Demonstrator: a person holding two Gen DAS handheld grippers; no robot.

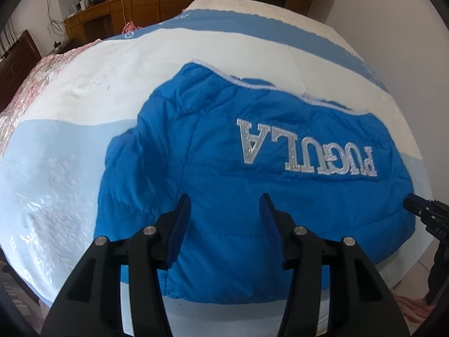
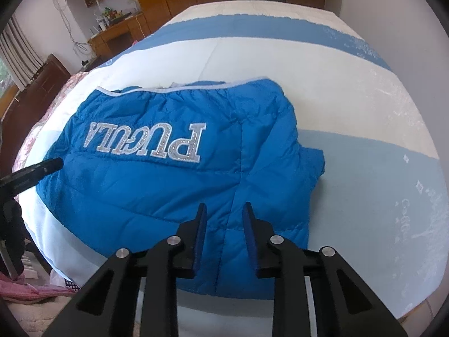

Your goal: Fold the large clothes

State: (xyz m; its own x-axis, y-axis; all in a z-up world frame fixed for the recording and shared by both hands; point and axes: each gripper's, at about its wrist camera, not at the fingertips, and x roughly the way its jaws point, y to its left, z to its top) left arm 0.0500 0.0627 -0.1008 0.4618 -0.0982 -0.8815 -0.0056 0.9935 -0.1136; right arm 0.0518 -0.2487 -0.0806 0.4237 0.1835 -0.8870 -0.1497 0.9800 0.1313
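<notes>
Lay folded on the bed [image 1: 84, 90], jacket [image 1: 238, 196] long axis crosswise beneath both grippers, left [image 1: 226, 196] and right [image 2: 224, 206], jaws apart and empty, neither clearly nearer, above its near edge.

The left gripper [image 1: 226, 200] is blocking the near hem of the blue jacket [image 1: 252, 196] in the left wrist view, and the picture's lower edge is cutting off its black body. The right gripper [image 2: 224, 210] is hiding the jacket's near edge in the right wrist view in the same way. The jacket is covering part of the striped bed cover [image 1: 70, 151] beneath it. Small items on the wooden desk [image 1: 98, 11] far behind are showing too small to identify. Pink fabric [image 2: 25, 289] is being clipped by the picture's left rim.
</notes>
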